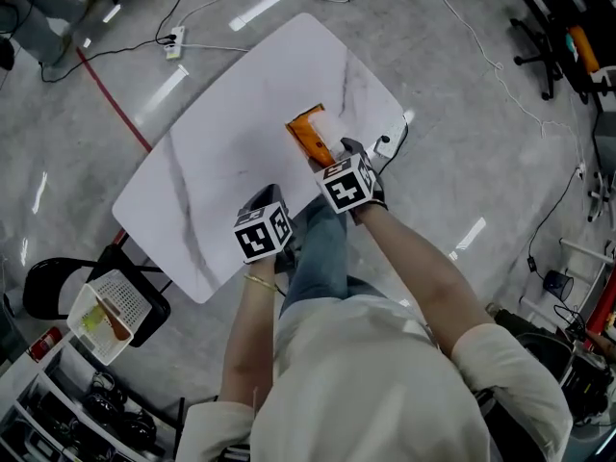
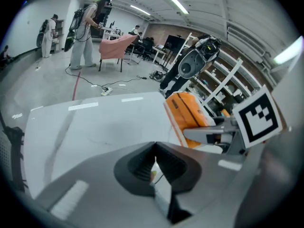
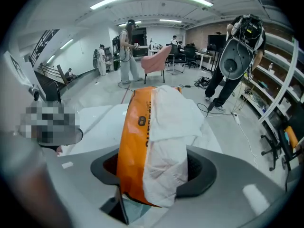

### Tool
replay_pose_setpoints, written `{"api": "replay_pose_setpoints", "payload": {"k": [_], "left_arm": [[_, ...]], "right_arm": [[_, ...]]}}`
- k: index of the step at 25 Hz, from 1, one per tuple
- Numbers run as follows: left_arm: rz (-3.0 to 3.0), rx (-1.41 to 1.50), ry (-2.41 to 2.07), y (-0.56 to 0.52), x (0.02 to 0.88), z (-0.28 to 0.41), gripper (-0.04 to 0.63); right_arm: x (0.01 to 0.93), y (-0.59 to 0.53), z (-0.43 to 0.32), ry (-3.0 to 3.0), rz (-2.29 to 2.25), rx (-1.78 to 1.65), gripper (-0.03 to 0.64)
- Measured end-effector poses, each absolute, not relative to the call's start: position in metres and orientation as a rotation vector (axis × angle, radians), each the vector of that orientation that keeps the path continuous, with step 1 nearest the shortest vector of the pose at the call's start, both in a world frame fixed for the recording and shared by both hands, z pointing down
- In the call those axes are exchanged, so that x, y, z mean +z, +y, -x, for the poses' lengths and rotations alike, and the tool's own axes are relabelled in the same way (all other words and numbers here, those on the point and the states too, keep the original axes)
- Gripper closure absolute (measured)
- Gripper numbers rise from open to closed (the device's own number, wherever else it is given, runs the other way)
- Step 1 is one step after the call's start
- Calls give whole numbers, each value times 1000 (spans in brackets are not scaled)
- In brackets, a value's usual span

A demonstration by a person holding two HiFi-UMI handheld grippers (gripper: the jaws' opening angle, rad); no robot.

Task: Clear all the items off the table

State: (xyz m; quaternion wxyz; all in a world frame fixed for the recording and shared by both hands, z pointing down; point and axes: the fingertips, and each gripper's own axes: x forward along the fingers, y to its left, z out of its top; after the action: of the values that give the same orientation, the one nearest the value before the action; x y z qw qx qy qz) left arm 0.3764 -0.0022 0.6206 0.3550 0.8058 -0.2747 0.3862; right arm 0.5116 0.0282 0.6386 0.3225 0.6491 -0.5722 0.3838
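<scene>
An orange and white packet (image 1: 313, 135) hangs just above the white marble table (image 1: 221, 162), and my right gripper (image 1: 327, 159) is shut on its near end. In the right gripper view the packet (image 3: 156, 137) stands up between the jaws of that gripper (image 3: 154, 172), orange side left, crinkled white side right. My left gripper (image 1: 259, 197) hovers over the table's near edge, shut with nothing in it. In the left gripper view its jaws (image 2: 153, 148) meet, and the packet (image 2: 187, 112) shows at the right in the right gripper's fingers (image 2: 213, 134). The tabletop (image 2: 95, 122) is bare.
A black chair bearing a white basket (image 1: 108, 306) with a few items stands at the lower left. A power strip (image 1: 174, 43), cables and a red floor line (image 1: 111, 99) lie beyond the table. People (image 2: 88, 30) and a pink-draped chair (image 2: 116, 46) stand farther off.
</scene>
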Motion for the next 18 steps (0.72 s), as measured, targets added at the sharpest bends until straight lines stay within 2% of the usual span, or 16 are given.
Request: {"api": "replay_pose_setpoints", "payload": {"k": [18], "left_arm": [[-2207, 1001, -631, 40, 560, -314, 586]], "right_arm": [[577, 87, -435, -1493, -1809, 976, 330]]}}
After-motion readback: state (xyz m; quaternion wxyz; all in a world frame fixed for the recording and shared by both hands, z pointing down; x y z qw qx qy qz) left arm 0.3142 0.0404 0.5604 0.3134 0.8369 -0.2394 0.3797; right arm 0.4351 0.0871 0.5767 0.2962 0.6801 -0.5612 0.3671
